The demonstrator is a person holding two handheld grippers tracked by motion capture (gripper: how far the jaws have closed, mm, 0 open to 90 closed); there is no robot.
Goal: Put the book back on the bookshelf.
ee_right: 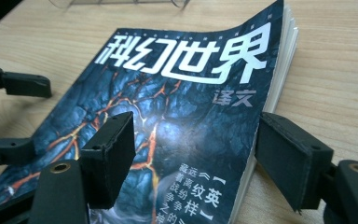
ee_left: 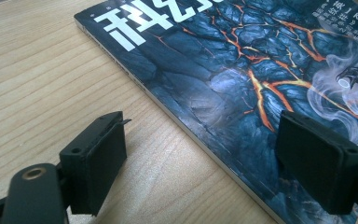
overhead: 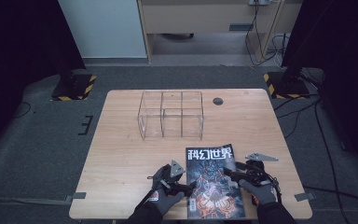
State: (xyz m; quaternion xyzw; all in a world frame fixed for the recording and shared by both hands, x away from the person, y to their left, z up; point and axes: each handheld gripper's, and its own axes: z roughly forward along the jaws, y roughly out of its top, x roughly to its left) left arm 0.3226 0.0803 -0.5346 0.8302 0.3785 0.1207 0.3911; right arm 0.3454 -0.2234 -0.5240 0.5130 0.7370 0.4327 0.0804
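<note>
A magazine with a dark blue and orange cover and white characters lies flat near the table's front edge. My left gripper is open at its left side. In the left gripper view the jaws straddle the spine of the magazine: one is over bare wood, the other over the cover, gripper holding nothing. My right gripper is open at the right side. In the right gripper view it straddles the page edge of the magazine, whose top right corner curls up slightly.
A clear acrylic organizer with several compartments stands mid-table, behind the magazine. A round dark grommet sits at the back of the wooden table. Striped stand bases and cables lie on the floor around it.
</note>
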